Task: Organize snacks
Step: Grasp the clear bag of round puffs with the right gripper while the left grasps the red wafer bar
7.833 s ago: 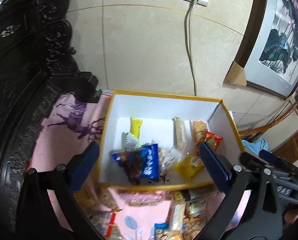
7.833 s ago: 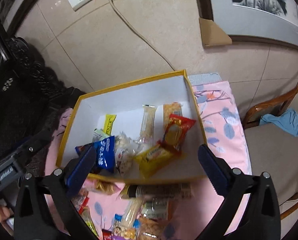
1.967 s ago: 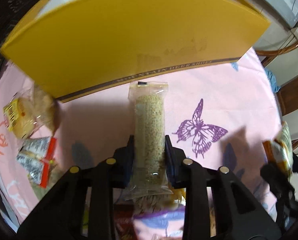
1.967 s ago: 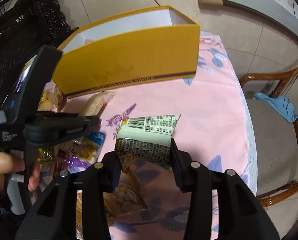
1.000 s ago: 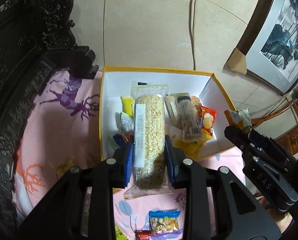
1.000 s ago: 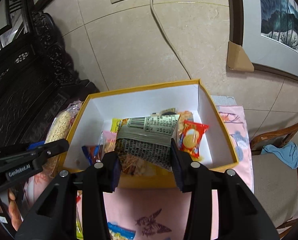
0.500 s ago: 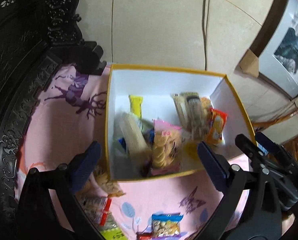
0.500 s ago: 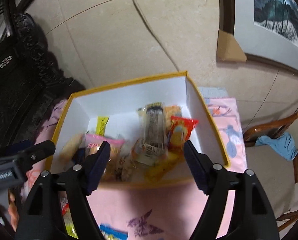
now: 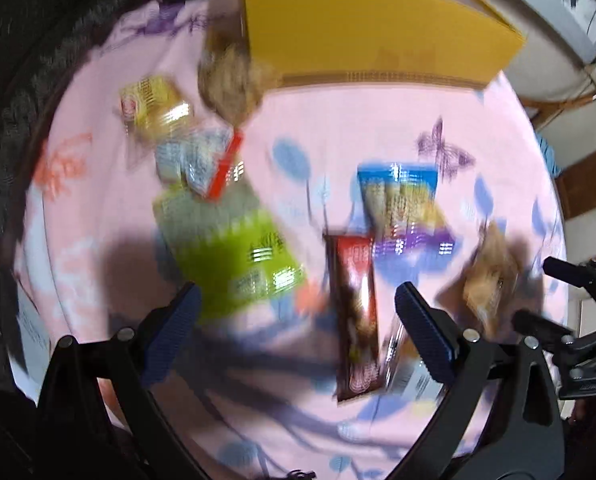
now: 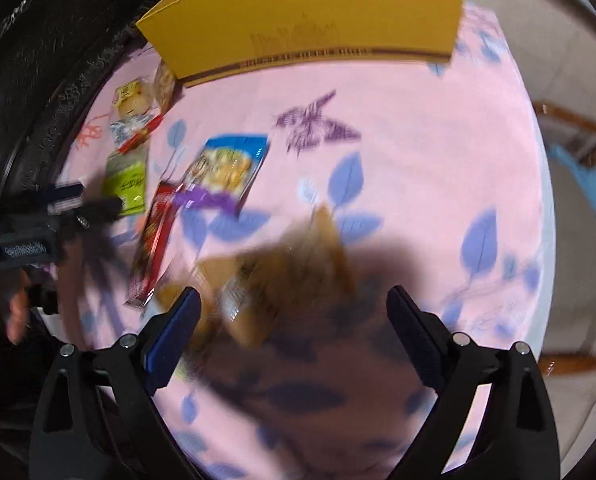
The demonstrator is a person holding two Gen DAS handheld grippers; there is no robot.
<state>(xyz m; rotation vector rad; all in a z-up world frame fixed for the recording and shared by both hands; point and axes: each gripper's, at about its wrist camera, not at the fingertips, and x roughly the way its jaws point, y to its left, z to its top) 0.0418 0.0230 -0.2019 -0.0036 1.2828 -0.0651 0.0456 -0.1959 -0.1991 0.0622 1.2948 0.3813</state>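
Left claw (image 9: 295, 306) spread wide and holding nothing, above the worktop (image 9: 362, 128) with its pink patterned cloth; a red bar (image 9: 354, 312) lies between its fingers, a green packet (image 9: 233, 248) just left of it, and a blue packet (image 9: 402, 208) beyond the bar. Right claw (image 10: 293, 308) likewise wide and empty, over a blurred brown packet (image 10: 273, 276), with the red bar (image 10: 153, 236), blue packet (image 10: 225, 168) and green packet (image 10: 125, 180) to its left. The yellow box (image 10: 310, 20) stands at the far edge of the worktop, with a few small snacks (image 9: 153, 104) beside its left corner.
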